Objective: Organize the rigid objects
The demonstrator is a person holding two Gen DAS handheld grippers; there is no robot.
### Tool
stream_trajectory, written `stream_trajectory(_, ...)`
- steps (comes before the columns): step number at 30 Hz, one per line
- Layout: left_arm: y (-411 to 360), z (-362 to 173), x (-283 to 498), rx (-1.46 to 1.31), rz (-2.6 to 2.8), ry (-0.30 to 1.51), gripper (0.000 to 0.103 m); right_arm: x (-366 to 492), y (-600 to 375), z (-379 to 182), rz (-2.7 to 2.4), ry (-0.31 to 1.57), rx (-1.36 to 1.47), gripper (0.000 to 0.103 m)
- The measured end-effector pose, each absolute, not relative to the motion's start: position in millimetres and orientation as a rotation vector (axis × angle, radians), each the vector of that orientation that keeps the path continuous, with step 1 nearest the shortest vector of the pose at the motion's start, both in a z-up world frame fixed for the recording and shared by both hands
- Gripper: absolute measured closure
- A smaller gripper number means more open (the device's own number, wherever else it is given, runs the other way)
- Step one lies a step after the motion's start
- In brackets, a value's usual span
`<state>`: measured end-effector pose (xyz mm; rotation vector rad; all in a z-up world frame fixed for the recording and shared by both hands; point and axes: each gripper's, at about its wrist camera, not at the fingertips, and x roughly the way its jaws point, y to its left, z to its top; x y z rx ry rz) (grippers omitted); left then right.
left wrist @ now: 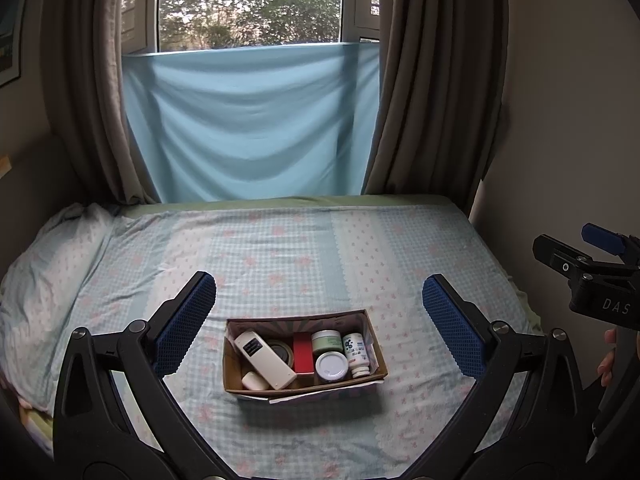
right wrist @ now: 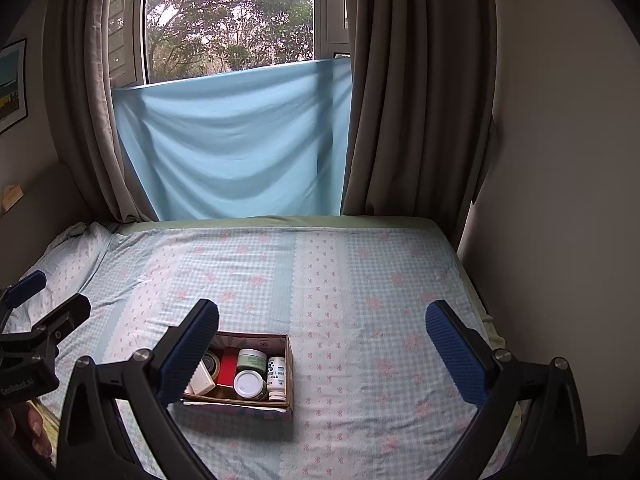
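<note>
A small cardboard box (left wrist: 379,354) sits on the bed (left wrist: 304,248). It holds a white remote (left wrist: 264,360), a tape roll (left wrist: 282,350), a red box (left wrist: 303,352), a green jar (left wrist: 327,340), a white-lidded jar (left wrist: 331,366), a white pill bottle (left wrist: 356,354) and a small white item (left wrist: 255,381). My left gripper (left wrist: 320,300) is open and empty, above and just short of the box. My right gripper (right wrist: 322,320) is open and empty, with the box (right wrist: 289,364) behind its left finger (right wrist: 188,352), which hides part of the remote.
A pillow (left wrist: 52,276) lies at the bed's left end. Grey curtains (left wrist: 436,80) and a blue cloth (left wrist: 252,120) hang at the window behind the bed. A wall (left wrist: 568,120) runs along the right side. The right gripper shows at the left view's right edge (left wrist: 600,272).
</note>
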<state>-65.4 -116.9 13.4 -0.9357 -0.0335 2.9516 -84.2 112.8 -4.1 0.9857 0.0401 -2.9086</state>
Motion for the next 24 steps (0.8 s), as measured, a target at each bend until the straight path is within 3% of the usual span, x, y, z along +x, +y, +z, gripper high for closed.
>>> stream_trajectory(24, -113.1, 15.8, -72.0, -0.909, 2.96, -0.061, 0.0, -93.1, 117.7, 0.2, -2.922, 0.028, 0.977, 0.0)
